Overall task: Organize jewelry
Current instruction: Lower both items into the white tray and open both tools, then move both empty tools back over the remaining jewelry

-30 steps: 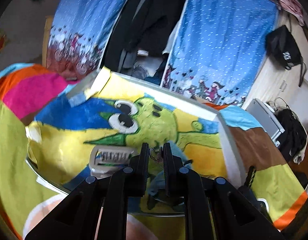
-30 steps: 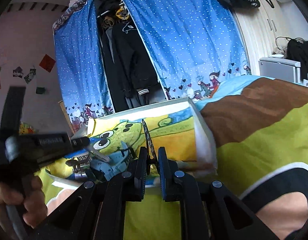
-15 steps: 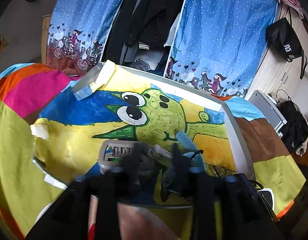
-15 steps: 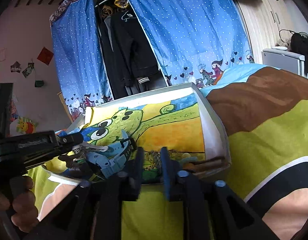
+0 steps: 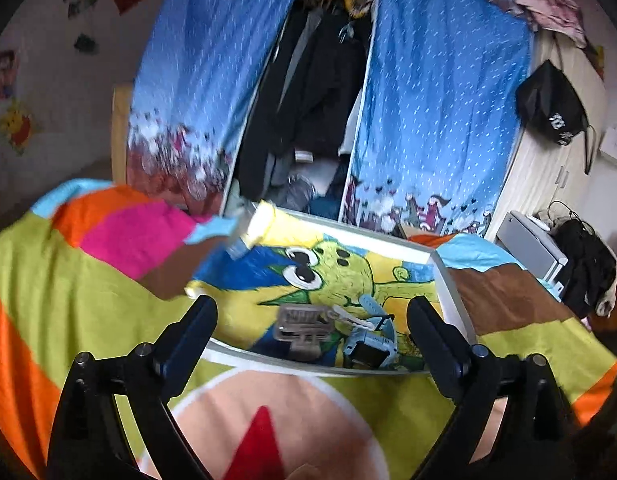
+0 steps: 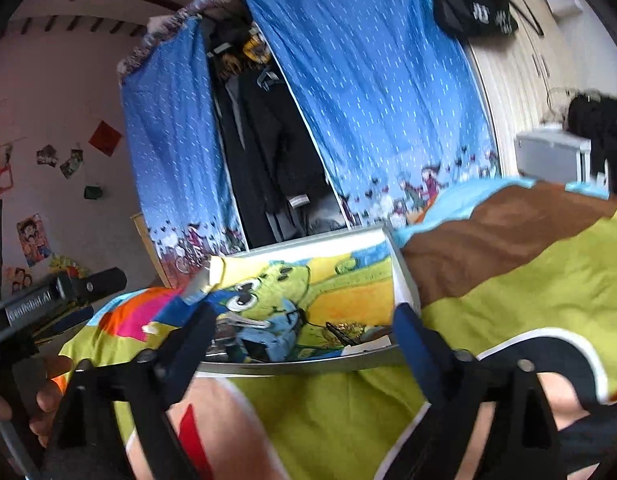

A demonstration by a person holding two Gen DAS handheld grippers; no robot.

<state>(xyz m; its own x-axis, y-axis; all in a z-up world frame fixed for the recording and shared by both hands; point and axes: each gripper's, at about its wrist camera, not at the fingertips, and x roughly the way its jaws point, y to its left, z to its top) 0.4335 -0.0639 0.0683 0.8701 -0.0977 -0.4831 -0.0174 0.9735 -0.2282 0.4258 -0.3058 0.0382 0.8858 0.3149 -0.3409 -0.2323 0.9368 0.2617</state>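
Patchwork bedspread (image 5: 88, 300): white-rimmed tray with cartoon lining (image 5: 452, 304); grey hair claw (image 5: 302, 320), blue smartwatch (image 5: 372, 340) gathered at near edge — left gripper (image 5: 310, 316), right gripper (image 6: 304, 320), jaws apart, empty.

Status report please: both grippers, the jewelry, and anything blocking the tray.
Left gripper open, empty. Right gripper open, empty. Hair clip, blue watch and gold chain lie in the tray. Nothing in the way.

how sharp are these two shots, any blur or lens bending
Left wrist view: motion blur smears the left blue dotted curtain, while the pale blue smartwatch reads fairly clearly. Right wrist view: softer overall, the black hanging bag streaked. Both show strong fisheye curving with dark corners.
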